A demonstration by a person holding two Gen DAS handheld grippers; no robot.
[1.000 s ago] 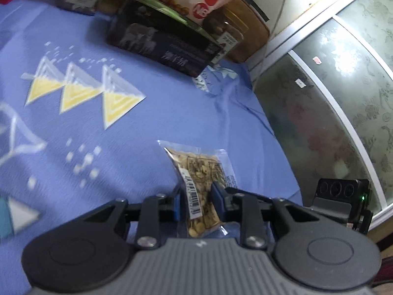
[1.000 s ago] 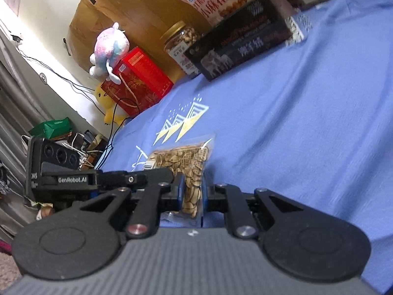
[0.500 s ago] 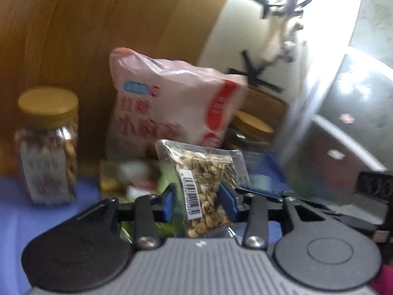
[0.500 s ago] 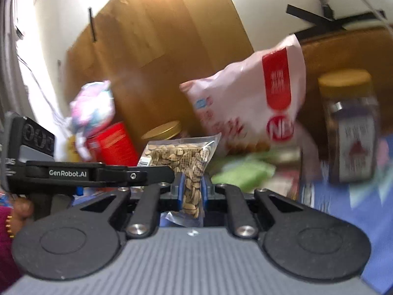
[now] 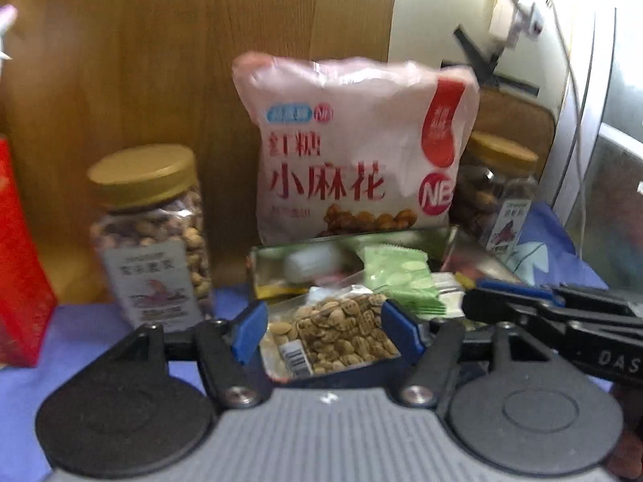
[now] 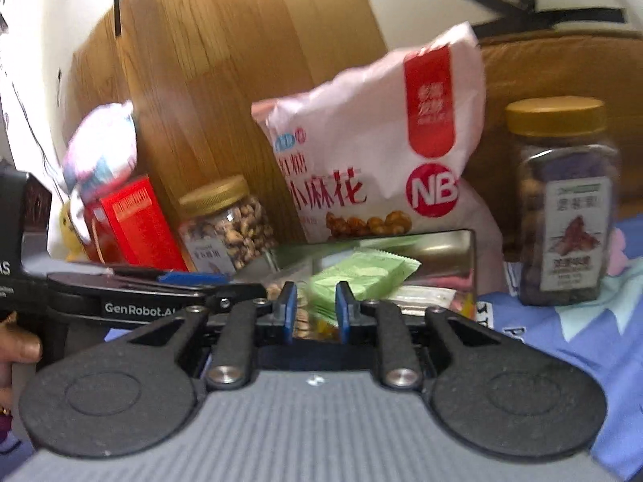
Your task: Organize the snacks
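Grippers both over the open tin: left gripper jaws opening, seed packet lying loose between its blue pads, right gripper jaws opening with nothing gripped, both tilted slightly down at the near edge.

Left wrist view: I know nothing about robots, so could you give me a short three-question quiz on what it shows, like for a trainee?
1. True or false: the pink snack bag stands behind the shiny box.
2. What colour is the lid of the peanut jar? A red, B gold, C green.
3. Fill in: the clear packet with the barcode holds ____.

Key: 1 true; 2 B; 3 seeds.
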